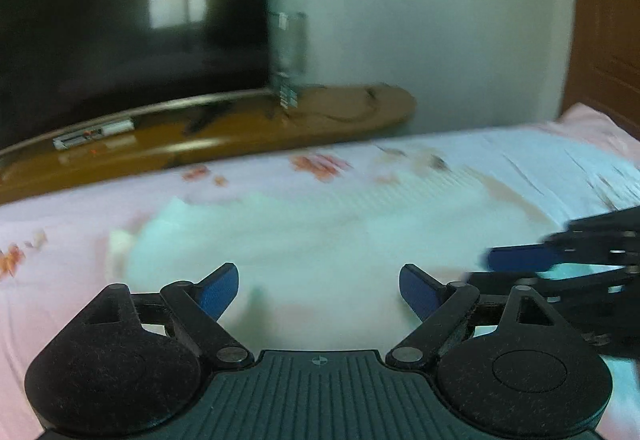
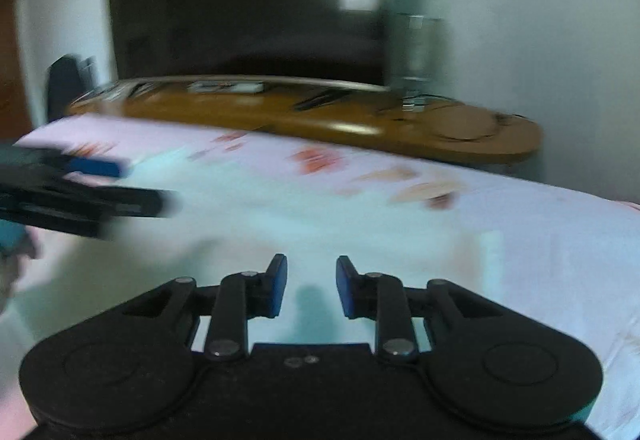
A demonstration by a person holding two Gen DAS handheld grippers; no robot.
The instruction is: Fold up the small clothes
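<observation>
A pale mint-white small garment (image 1: pixel 320 232) lies spread on the pink flowered bedsheet (image 1: pixel 60 224), blurred by motion. My left gripper (image 1: pixel 319 282) hovers just over its near part, open wide, with nothing between its blue pads. From the right edge my right gripper (image 1: pixel 516 266) comes in low over the cloth. In the right wrist view the garment (image 2: pixel 248 211) fills the middle. My right gripper (image 2: pixel 311 284) stands over it with a narrow gap between the pads, gripping nothing. The left gripper (image 2: pixel 120 183) shows at the left edge, blurred.
A dark television (image 1: pixel 120 19) stands on a brown wooden cabinet (image 1: pixel 224 135) beyond the bed's far edge. A white, faintly striped cloth (image 1: pixel 540 159) lies at the right of the bed. There is a wooden door (image 1: pixel 608 19) at the far right and a white wall behind.
</observation>
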